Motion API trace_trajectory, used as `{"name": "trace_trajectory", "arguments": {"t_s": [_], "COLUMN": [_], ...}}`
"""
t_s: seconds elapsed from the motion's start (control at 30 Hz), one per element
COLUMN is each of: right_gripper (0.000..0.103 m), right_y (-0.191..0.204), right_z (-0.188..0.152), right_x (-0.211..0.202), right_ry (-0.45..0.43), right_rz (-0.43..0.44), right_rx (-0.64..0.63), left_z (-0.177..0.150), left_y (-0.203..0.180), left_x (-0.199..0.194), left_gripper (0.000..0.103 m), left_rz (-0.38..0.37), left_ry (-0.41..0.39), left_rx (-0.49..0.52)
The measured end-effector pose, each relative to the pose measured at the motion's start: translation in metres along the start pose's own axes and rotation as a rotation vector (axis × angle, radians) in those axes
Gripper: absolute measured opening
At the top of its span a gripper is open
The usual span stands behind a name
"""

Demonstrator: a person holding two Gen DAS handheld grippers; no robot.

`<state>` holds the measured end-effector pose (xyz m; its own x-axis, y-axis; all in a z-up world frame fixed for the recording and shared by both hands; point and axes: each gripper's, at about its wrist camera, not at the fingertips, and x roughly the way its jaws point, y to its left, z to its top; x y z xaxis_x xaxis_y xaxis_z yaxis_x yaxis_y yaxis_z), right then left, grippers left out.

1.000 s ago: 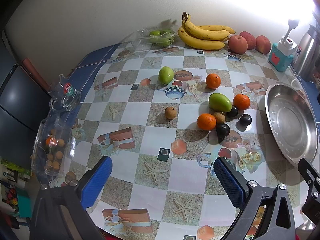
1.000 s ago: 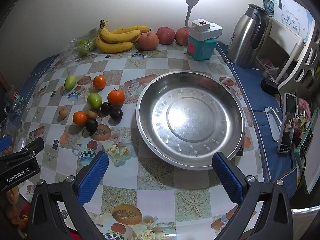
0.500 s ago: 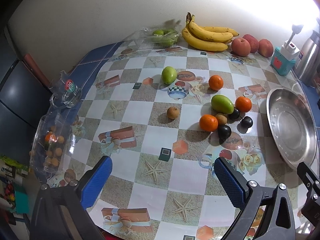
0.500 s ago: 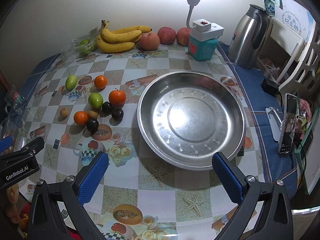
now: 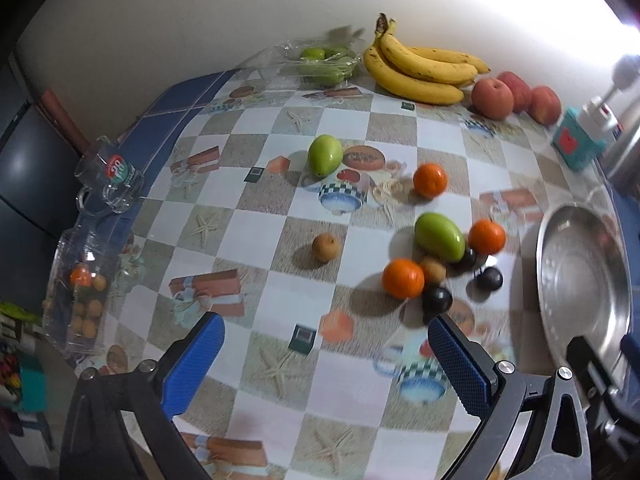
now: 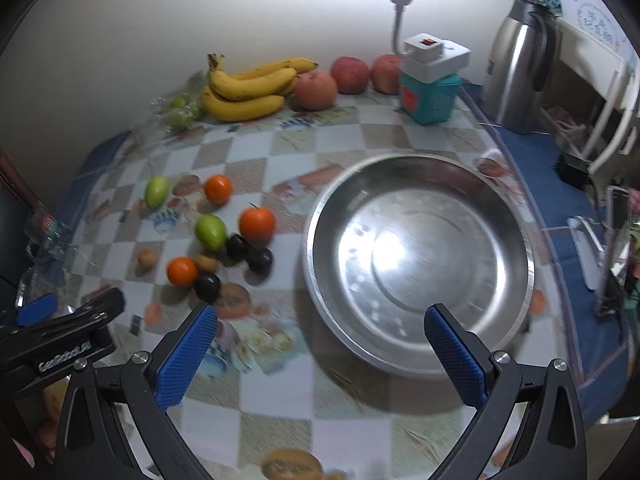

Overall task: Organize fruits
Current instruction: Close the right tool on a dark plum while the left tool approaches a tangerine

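My left claw [image 5: 324, 354] hangs spread and empty over the near part of the table [image 5: 256, 240]. The loose fruit cluster lies ahead and to its right, toward the middle: an orange [image 5: 403, 279], a green mango [image 5: 439, 237] with its long axis slanting toward the steel basin [image 6: 420, 260], and dark plums [image 5: 437, 299]. My right claw [image 6: 320, 354] (also spread, holding nothing) faces the basin; the left is nearer the fruit.

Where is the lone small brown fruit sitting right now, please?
In the left wrist view the small brown fruit lies alone mid-table, left of the fruit cluster's nearest orange and below the green mango.
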<state>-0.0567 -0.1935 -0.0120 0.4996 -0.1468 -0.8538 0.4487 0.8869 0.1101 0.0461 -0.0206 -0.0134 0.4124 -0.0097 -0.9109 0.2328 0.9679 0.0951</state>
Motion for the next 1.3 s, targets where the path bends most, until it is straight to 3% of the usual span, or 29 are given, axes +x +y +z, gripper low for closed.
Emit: {"name": "trace_trajectory", "arguments": {"t_s": [0.2,0.3,0.4,0.5,0.6,0.8,1.0,1.13,1.3], "right_gripper": [0.103,0.103,0.102,0.093,0.088,0.068,0.052,0.045,0.044], "right_y": [0.000,0.001,0.009,0.018,0.022,0.030,0.033,0.036,0.035], "right_z": [0.018,0.027,0.034,0.038,0.040,0.043,0.040,0.036,0.032], "right_x": [0.016,0.028,0.045,0.064,0.076,0.090,0.094,0.100,0.111], "right_ry": [-0.016,0.003,0.031,0.065,0.085,0.132,0.158,0.175,0.211], "right_rz": [-0.017,0.036,0.012,0.021,0.023,0.066,0.080,0.085,0.093], "right_rx": [0.069,0.118,0.113,0.097,0.078,0.093,0.097,0.081,0.086], "left_z": [0.024,0.036,0.048,0.055,0.059,0.057,0.052,0.046,0.044], "left_y": [0.004,0.008,0.012,0.016,0.022,0.026,0.022,0.017,0.006], "left_x": [0.019,0.032,0.043,0.053,0.063,0.073,0.080,0.088,0.090], "left_gripper": [0.103,0.103,0.103,0.103,0.103,0.103,0.103,0.101,0.088], "left_rz": [-0.030,-0.031,-0.046,-0.049,-0.052,-0.026,-0.074,-0.145,-0.190], "left_ry": [0.016,0.029,0.018,-0.010,0.011,0.055,0.113,0.178,0.202], "left_rx": [-0.068,-0.099,-0.132,-0.156,-0.167,-0.162,-0.172,-0.187,-0.172]}}
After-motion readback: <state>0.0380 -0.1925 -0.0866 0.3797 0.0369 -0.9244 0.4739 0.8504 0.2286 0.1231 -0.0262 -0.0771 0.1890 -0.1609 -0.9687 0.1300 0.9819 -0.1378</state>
